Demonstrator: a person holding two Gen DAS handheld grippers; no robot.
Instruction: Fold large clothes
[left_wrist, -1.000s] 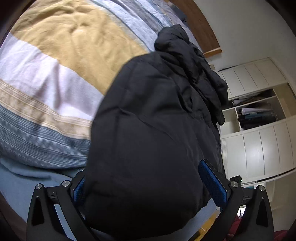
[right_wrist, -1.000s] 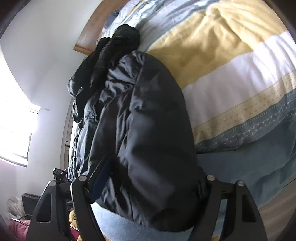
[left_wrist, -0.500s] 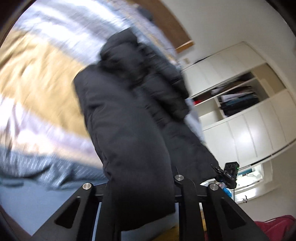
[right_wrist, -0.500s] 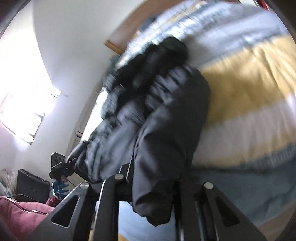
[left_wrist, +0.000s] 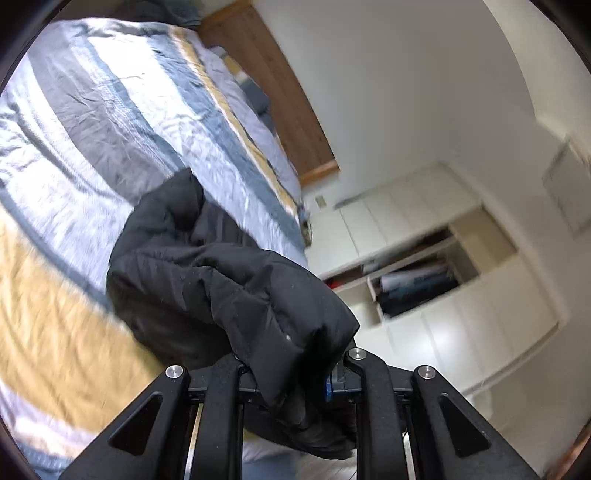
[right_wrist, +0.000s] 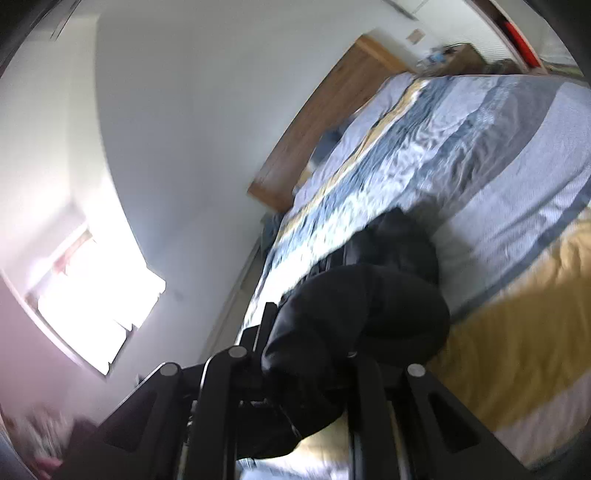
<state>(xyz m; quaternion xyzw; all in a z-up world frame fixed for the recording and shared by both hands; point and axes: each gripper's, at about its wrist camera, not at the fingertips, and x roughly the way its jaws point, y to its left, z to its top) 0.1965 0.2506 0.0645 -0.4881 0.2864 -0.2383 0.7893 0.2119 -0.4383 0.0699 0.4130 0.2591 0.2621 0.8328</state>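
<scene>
Black padded jacket (left_wrist: 229, 291), the one garment in sight, is hanging in a bunched, puffy mass at the near edge of the single bed (left_wrist: 110, 147), its far end trailing onto the striped cover while its near hem is being pinched from two sides. One wooden headboard (left_wrist: 280, 110) is standing at the far end of the bed against a white wall, and one bank of white cupboards (left_wrist: 443, 280) with an open shelf of stacked things is showing to the right in the left wrist view; one bright window (right_wrist: 92, 306) is glaring at the left in the right wrist view. Two grippers are working here. Left gripper (left_wrist: 295, 380) is sitting with its jaws drawn nearly together, clamped on a thick fold of the jacket, a sliver of blue pad just peeking out beside the cloth. Right gripper (right_wrist: 306, 365) is likewise squeezing narrow on another fold of the same jacket (right_wrist: 362, 314), the fabric bulging over and hiding its pads. Both sets of jaws have just been closing, with the jacket between them. Beyond the garment, the cover is lying wide and uncluttered toward the far end, giving open room, whereas the near edge of the mattress is running just beneath both grippers.
</scene>
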